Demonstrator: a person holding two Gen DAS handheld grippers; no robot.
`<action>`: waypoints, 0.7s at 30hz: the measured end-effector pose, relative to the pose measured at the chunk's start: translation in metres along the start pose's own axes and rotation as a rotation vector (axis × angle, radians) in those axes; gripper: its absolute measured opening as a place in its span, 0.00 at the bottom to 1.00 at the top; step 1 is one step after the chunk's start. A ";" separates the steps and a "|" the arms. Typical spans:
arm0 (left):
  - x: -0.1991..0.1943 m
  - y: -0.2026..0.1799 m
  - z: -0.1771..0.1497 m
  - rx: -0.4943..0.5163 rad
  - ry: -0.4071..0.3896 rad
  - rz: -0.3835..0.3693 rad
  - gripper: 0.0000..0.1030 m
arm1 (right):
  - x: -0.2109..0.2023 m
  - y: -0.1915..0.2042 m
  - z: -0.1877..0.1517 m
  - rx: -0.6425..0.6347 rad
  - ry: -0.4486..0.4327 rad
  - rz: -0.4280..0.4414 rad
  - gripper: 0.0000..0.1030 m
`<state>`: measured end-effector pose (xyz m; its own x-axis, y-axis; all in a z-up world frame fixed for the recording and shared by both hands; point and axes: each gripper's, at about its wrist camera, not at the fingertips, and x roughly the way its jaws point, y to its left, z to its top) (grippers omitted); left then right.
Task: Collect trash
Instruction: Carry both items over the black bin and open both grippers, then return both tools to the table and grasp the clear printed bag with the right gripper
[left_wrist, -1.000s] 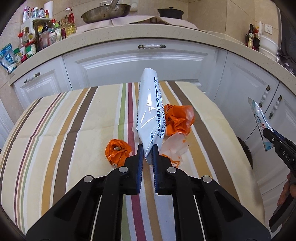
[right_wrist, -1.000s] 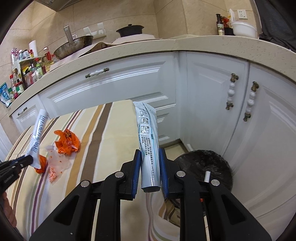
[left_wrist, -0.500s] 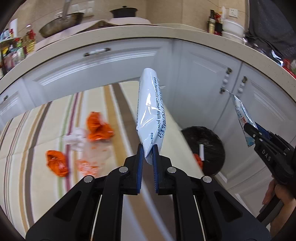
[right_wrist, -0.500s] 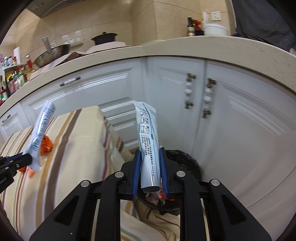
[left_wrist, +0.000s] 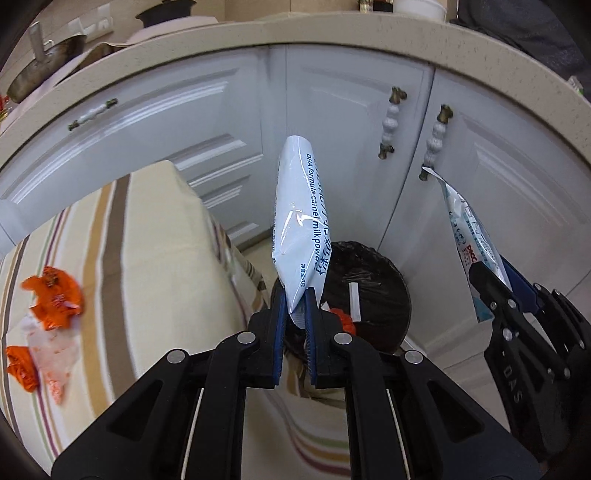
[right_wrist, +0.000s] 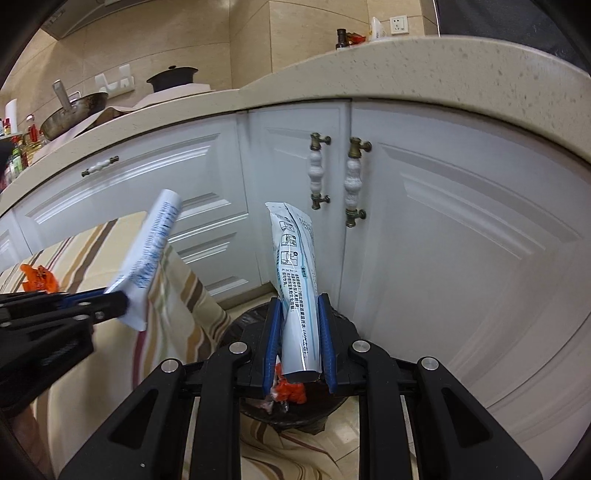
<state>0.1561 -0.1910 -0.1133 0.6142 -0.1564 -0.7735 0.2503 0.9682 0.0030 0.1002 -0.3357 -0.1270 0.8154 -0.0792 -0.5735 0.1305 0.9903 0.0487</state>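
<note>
Milk powder sachet (left_wrist: 301, 225): I pinch its bottom edge between the pressed-together pads of my left gripper (left_wrist: 297, 301); it stands up and away from the fingers, blue print down one side.
Second sachet (right_wrist: 295, 280): white with blue print and small pictures, clamped low down in my right gripper (right_wrist: 297, 314), its free end pointing up toward the cabinet doors (right_wrist: 424, 221).
Positions: both sachets hang in the air off the table's edge, close to each other, above or just short of the bin; I cannot tell which exactly.
Trash bin (left_wrist: 376, 291): round, lined with a black bag, on the floor between the table and the cabinets; an orange scrap and a white strip lie inside.
Table (left_wrist: 147, 266): covered in a striped cloth; crumpled orange wrappers (left_wrist: 53, 301) and a thin pale plastic piece lie on it, well apart from my grippers.
Counter (right_wrist: 424, 62): above the cabinets, with a wok, a dark pot and bottles.
</note>
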 end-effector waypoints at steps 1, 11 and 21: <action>0.007 -0.004 0.002 0.001 0.011 -0.001 0.09 | 0.003 -0.002 0.000 0.001 0.001 -0.001 0.20; 0.071 -0.025 0.018 -0.016 0.093 0.028 0.39 | 0.049 -0.025 -0.002 0.055 0.006 -0.010 0.51; 0.027 0.010 0.016 -0.068 0.023 0.013 0.45 | 0.034 -0.014 0.001 0.062 0.012 0.004 0.51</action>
<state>0.1877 -0.1886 -0.1239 0.5993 -0.1404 -0.7881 0.1909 0.9812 -0.0296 0.1267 -0.3528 -0.1463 0.8090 -0.0737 -0.5832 0.1627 0.9814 0.1016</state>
